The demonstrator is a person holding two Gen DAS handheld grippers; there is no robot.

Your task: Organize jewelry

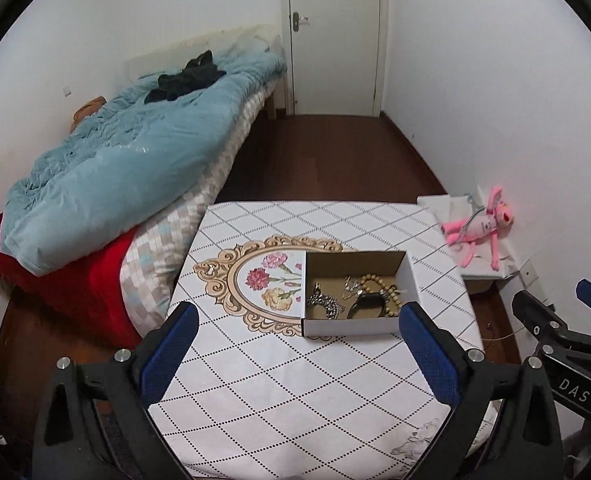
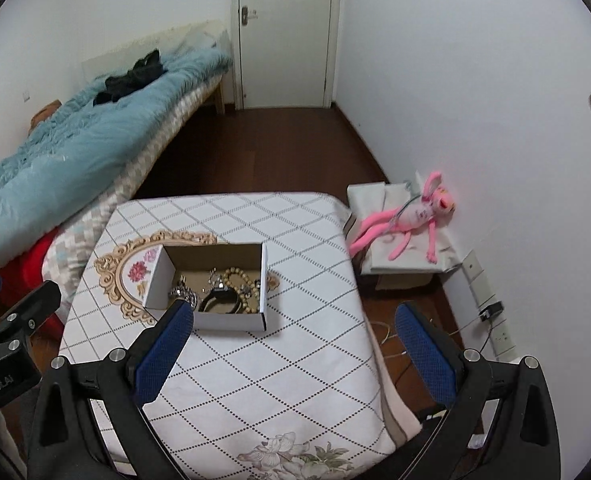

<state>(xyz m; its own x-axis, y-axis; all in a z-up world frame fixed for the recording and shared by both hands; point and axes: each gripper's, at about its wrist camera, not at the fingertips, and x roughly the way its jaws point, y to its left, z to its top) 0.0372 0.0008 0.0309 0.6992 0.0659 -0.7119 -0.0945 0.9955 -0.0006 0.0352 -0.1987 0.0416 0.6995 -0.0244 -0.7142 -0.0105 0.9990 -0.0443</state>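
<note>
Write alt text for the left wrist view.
An open cardboard box holding tangled jewelry sits on a table with a diamond-patterned cloth, ahead of the open, empty left gripper. A bed with a blue duvet lies left; a pink plush toy right.

Matt cardboard box [image 1: 355,322], cloth tablecloth [image 1: 295,392].

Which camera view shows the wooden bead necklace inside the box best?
The left wrist view: the bead necklace lies unobstructed in the open cardboard box, its loop visible. In the right wrist view the same necklace looks smaller, and the right gripper's left finger overlaps the box's near corner.
</note>
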